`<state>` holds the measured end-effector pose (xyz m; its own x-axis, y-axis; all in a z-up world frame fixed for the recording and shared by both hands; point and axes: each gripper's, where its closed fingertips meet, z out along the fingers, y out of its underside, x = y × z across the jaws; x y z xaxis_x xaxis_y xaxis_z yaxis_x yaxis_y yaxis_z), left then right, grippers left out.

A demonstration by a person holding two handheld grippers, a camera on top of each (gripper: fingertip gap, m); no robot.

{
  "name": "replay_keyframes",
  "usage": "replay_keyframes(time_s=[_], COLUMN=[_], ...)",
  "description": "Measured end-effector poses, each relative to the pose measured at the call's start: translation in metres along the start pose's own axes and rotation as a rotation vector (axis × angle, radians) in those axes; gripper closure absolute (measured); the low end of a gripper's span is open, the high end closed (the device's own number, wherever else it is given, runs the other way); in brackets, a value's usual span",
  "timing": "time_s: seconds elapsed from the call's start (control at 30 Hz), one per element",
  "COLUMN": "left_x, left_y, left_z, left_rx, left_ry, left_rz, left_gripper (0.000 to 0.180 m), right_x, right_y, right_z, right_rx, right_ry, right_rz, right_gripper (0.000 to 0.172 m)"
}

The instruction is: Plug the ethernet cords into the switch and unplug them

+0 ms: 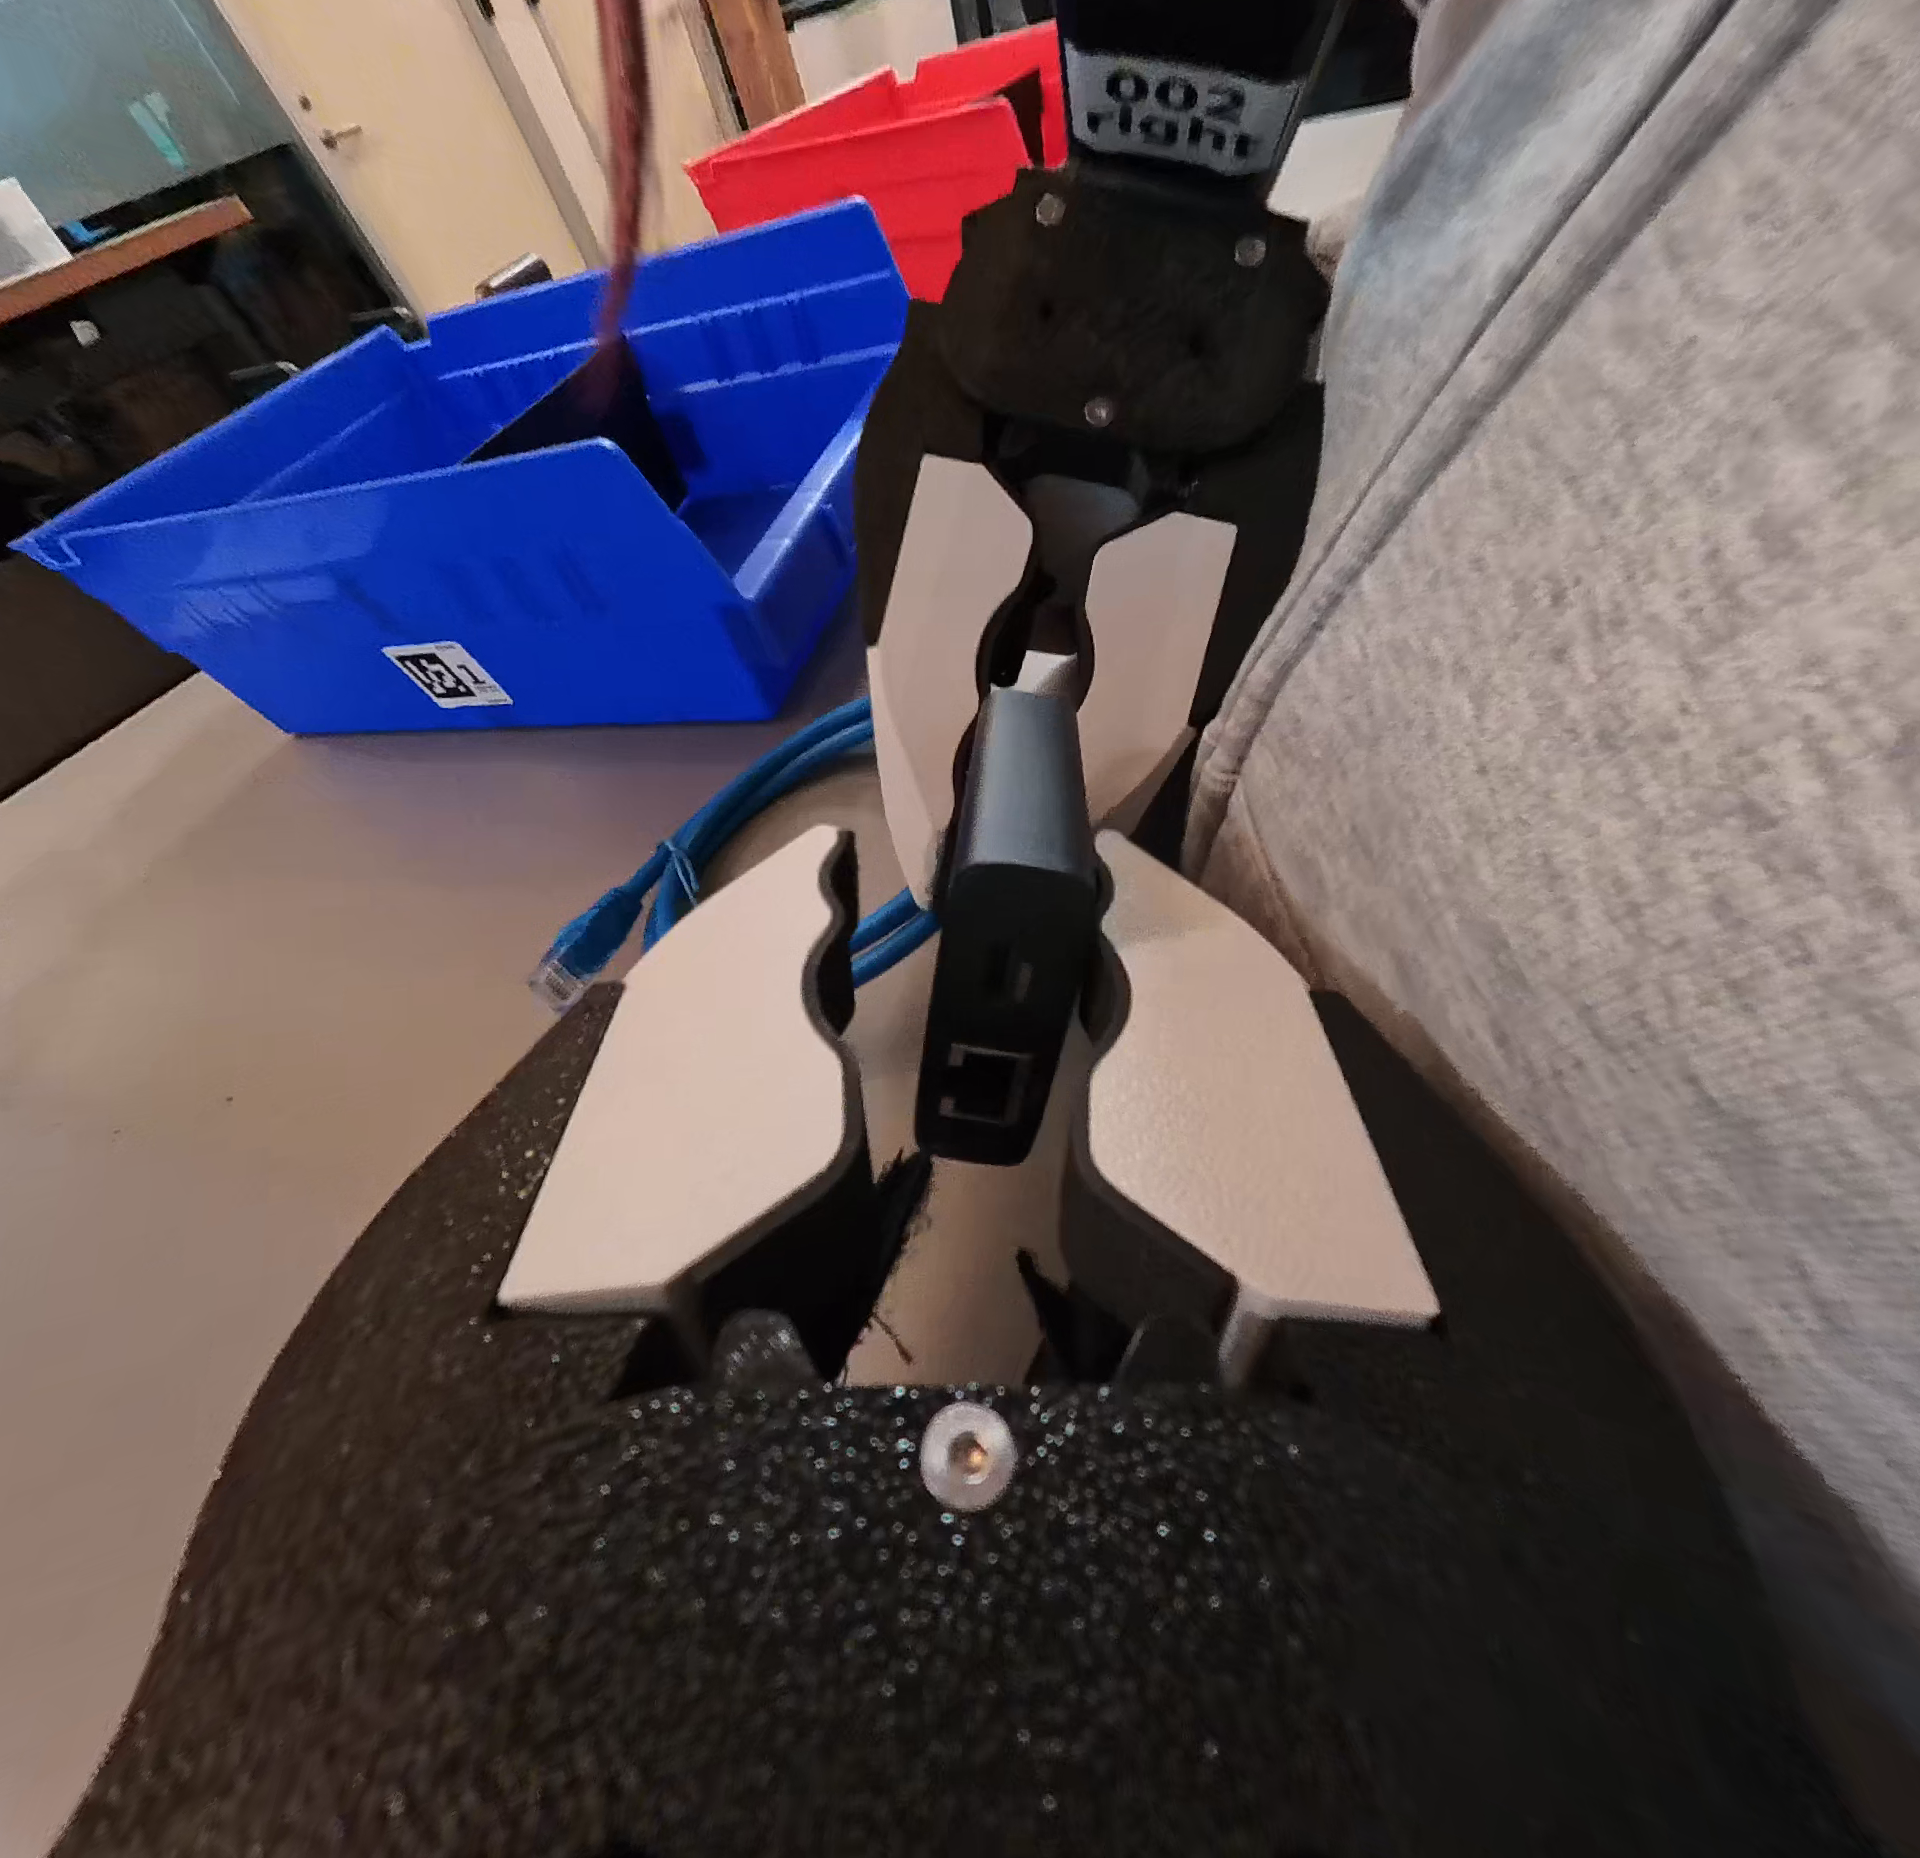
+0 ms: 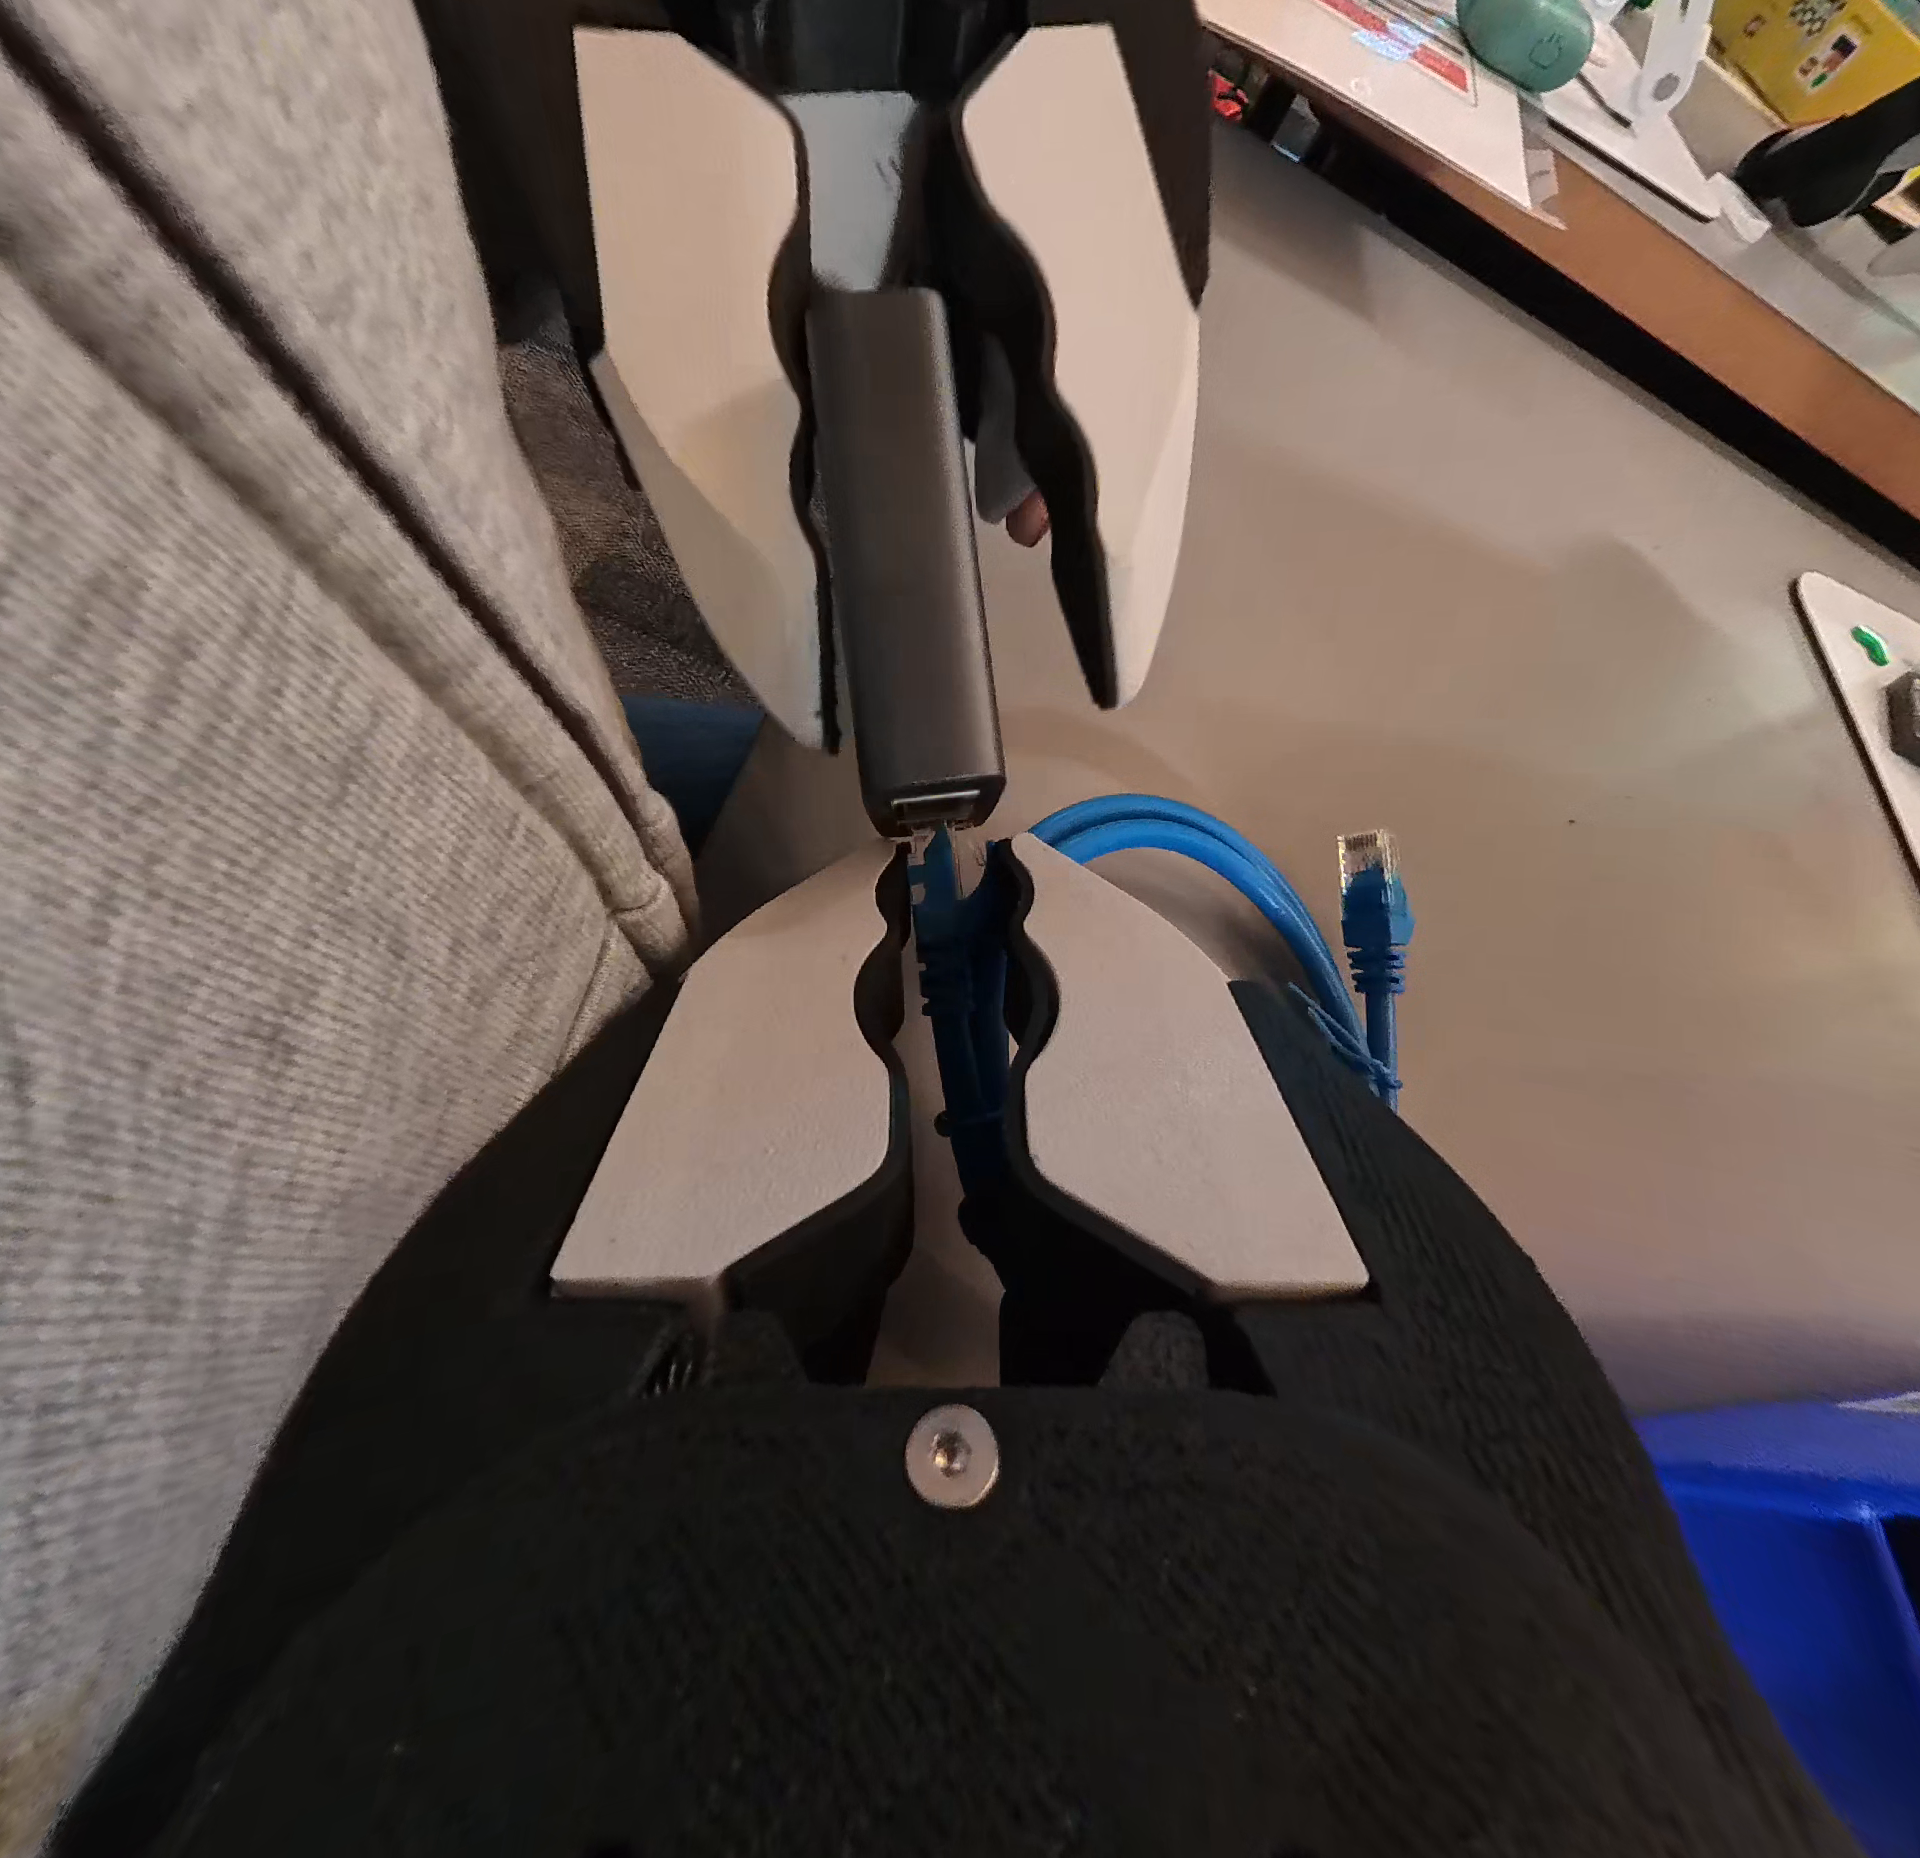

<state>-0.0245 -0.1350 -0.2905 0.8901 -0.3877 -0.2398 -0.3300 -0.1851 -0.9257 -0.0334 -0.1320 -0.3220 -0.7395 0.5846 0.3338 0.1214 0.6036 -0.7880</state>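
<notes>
Right wrist view, frame centre: right claw clamps the blue cord's plug at the switch; stiff plug, limp cable; left claw gapes.

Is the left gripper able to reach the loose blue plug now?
Probably yes: left gripper is open, bare table leads to the loose blue plug, but the black adapter stands between its fingers.

Two bins, one cord, one switch.
</notes>
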Motion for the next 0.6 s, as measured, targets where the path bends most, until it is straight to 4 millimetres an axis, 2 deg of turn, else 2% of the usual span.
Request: replay_keyframes(time_s=[0.1, 0.13, 0.6], left_x=[0.002, 0.002, 0.009], left_y=[0.012, 0.015, 0.007], left_z=[0.004, 0.005, 0.005], left_rx=[-0.098, -0.121, -0.129], left_ry=[-0.008, -0.012, 0.061], left_rz=[0.058, 0.082, 0.041], left_gripper=[0.146, 0.156, 0.159], right_x=[0.002, 0.002, -0.003], right_y=[0.000, 0.001, 0.001], right_z=[-0.001, -0.001, -0.003], right_rx=[0.002, 0.001, -0.003], right_ry=[0.012, 0.014, -0.017], right_rz=[-0.001, 0.000, -0.018], right_gripper=[0.158, 0.158, 0.154])
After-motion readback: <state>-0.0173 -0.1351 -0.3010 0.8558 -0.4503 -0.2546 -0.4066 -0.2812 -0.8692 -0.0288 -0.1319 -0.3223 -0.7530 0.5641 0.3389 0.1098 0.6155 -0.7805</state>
